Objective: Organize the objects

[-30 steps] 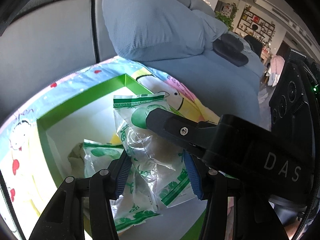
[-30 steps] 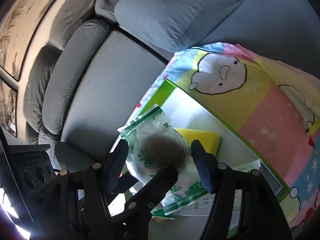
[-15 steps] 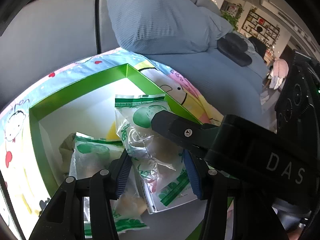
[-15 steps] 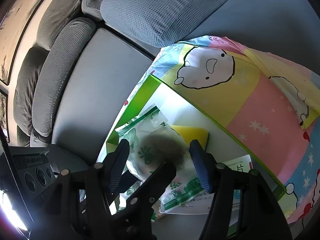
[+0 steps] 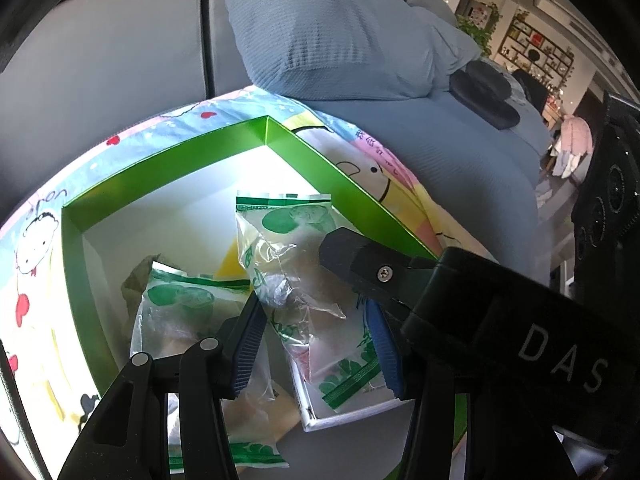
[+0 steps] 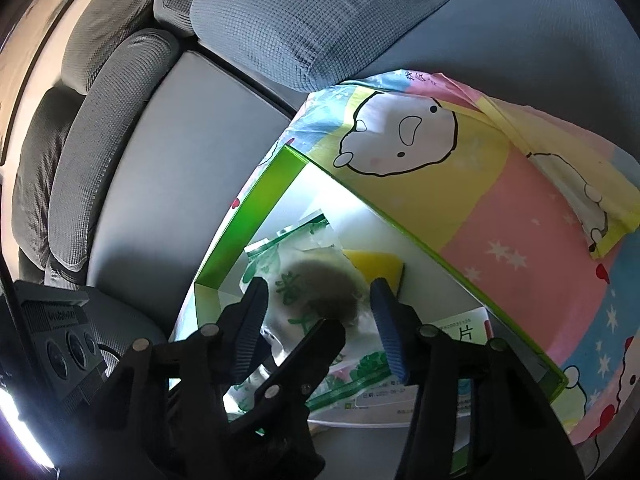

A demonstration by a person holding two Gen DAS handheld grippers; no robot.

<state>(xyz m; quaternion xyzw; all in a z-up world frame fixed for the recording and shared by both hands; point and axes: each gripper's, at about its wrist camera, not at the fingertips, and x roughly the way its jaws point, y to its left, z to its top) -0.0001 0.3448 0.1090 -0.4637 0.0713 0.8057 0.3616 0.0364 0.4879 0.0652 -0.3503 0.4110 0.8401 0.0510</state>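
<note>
A green-rimmed box [image 5: 160, 168] with a white inside lies on a cartoon-print cloth [image 5: 384, 160] on a grey sofa. A clear snack packet with green print [image 5: 296, 276] hangs upright between the blue pads of my left gripper [image 5: 316, 340], over the box. My right gripper's black finger [image 5: 380, 264] lies against that packet from the right. In the right wrist view the same packet [image 6: 316, 284] sits between the pads of my right gripper [image 6: 324, 320]. Both grippers stand wide open around it. A second packet [image 5: 180, 312] lies in the box at left.
A yellow item [image 6: 376, 268] and a white printed carton [image 6: 452, 344] lie in the box. A blue-grey cushion [image 5: 340, 32] and a black object [image 5: 484, 92] lie behind. Grey sofa backrests [image 6: 120, 132] rise at left.
Both grippers have moved back and up from the box, so more of its rim and inside shows. The packet stays between the pads.
</note>
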